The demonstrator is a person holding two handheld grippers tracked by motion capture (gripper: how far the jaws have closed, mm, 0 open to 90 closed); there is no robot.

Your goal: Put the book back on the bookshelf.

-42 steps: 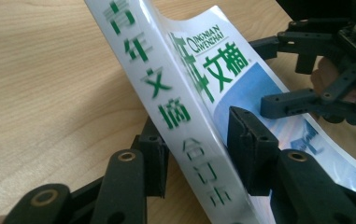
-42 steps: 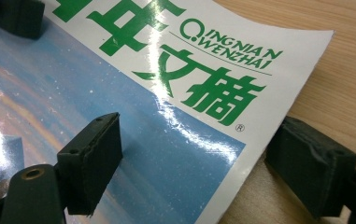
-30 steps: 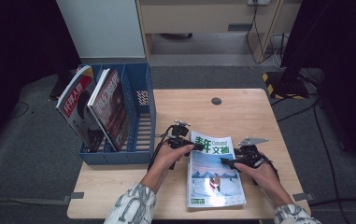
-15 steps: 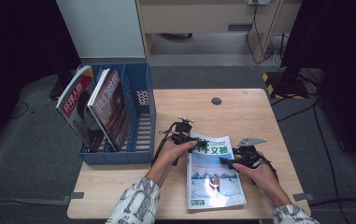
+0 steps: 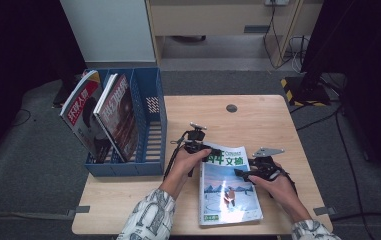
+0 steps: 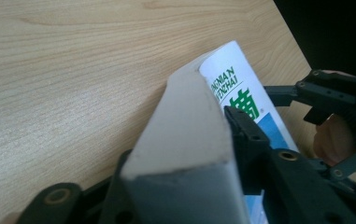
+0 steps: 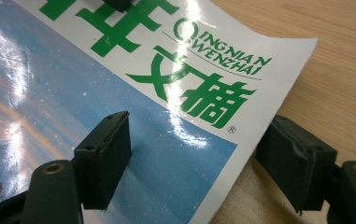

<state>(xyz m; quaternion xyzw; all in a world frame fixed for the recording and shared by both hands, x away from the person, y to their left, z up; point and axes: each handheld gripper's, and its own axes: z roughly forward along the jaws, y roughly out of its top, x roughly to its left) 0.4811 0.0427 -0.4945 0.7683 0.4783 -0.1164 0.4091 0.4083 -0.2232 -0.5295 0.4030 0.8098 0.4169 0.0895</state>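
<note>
Nearest: magazine (image 5: 228, 190), cover up, flat on the near half of the table (image 5: 263, 120), long side running away from the person.

At its right edge, right gripper (image 5: 243, 172): jaws half apart and astride that edge, one pad over the blue of the cover, the other off the paper above the wood. Not pressing, so nothing held on this side.

At its top left corner, left gripper (image 5: 203, 150): jaws just been closing, now narrowed onto the corner. In the left gripper view, corner raised off the wood, page block between the pads, one pad hard against the cover by the green title. Held there, by the look of it.

Meaning, as a judgement: grip made on the left, lift ready to start; right side likely to close next or simply steady the edge. Risk of the cover bending or pages fanning if raised by one corner alone.

Farther back and to the left: blue rack (image 5: 150, 165) at the table's edge, two magazines (image 5: 103, 120) leaning in its left slots, right slot free. Probably where this one goes.
</note>
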